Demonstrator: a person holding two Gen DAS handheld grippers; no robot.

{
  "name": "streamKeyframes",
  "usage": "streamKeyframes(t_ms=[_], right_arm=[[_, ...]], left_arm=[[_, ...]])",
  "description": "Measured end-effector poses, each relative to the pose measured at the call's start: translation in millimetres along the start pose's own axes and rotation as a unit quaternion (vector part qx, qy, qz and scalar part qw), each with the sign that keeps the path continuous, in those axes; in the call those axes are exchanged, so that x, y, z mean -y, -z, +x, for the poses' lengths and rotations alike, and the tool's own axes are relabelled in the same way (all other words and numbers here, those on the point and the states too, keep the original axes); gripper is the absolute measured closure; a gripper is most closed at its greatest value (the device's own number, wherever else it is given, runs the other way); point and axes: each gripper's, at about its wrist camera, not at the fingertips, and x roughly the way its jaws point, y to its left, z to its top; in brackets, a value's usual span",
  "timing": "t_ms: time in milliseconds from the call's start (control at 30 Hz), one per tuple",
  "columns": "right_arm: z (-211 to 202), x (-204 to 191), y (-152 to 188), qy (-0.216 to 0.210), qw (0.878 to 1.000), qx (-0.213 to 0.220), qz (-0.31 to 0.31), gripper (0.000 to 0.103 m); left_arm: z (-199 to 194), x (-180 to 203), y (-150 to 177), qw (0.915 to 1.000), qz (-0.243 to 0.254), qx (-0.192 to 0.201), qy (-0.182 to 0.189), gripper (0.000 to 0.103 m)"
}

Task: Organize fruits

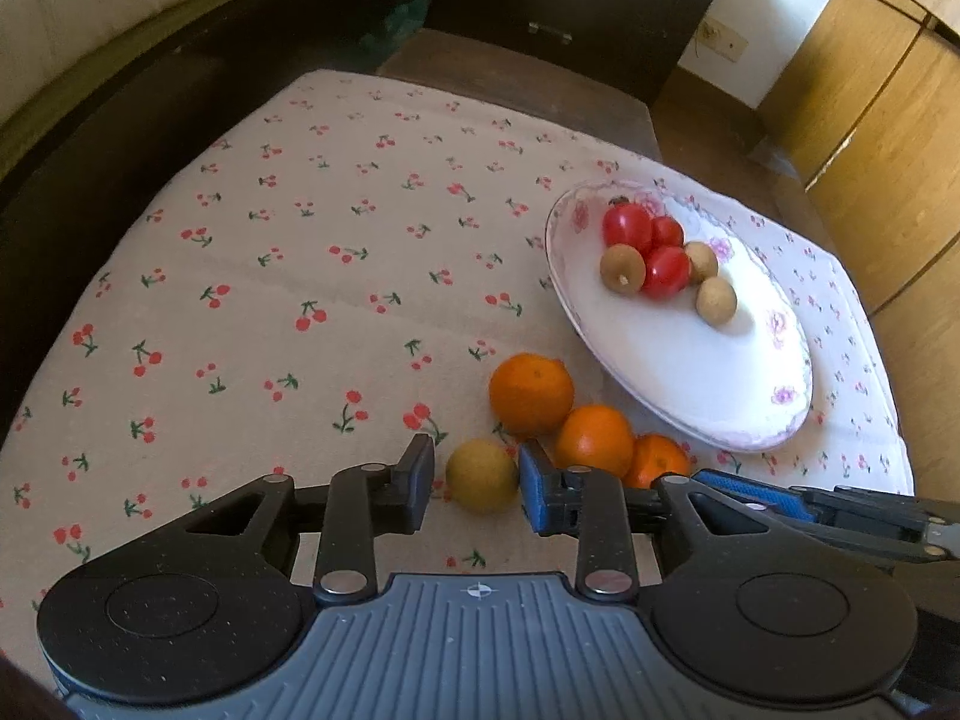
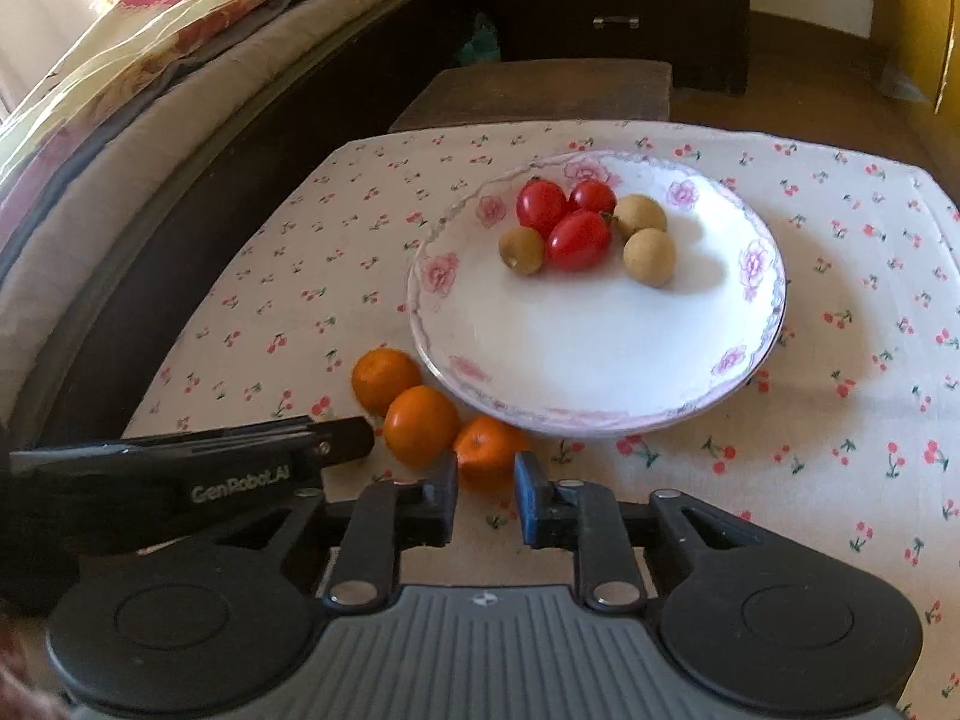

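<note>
- Left gripper (image 1: 477,462) is tipped down at the table with its jaws narrow around the loose longan (image 1: 483,480) (looks like one, anyway). The right pad is about touching it, but a sliver of cloth shows on the left side, so I'd call it bracketed and not pinched yet. The fruit sits on the cherry-print tablecloth (image 1: 300,240).
- Right gripper (image 2: 486,471) has its jaws drawn in on the nearest mandarin (image 2: 489,450). Both tips overlap the fruit's sides, so it reads as clamped. That mandarin is still down at cloth level, just off the plate's near rim.
- The bit that matters is where the plate (image 2: 600,336) lies. From the right gripper it's straight ahead and a touch right, with the rim just past the mandarin. From the left gripper it's far and off to the right, with the other two mandarins (image 2: 422,426) (image 2: 384,378) between.
- So my guess is the right hand has the shorter, cleaner trip: lift, nudge forward, drop.
- The left hand would have to swing rightward over the mandarin row, and the right gripper sits close beside it on that side, so they could bump.
- Everything's round, so there's no long axis to line up.
- The plate's far half already holds cherry tomatoes (image 2: 564,222) and longans (image 2: 649,256). The near half is bare, so aim there.
</note>
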Motion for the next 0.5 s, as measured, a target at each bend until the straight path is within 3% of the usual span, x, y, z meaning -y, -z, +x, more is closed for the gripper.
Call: streamKeyframes(t_ms=[200,500], right_arm=[[13.7,0.2,-3.2,-0.003,1.000,-0.004,0.001,0.071],[14.1,-4.0,-1.7,0.001,1.000,-0.008,-0.009,0.073]], left_arm=[[-2.1,0.9,1.9,0.9999,0.011,-0.001,0.000,0.066],[-6.8,-5.3,2.8,0.9999,-0.003,-0.005,0.013,0.069]])
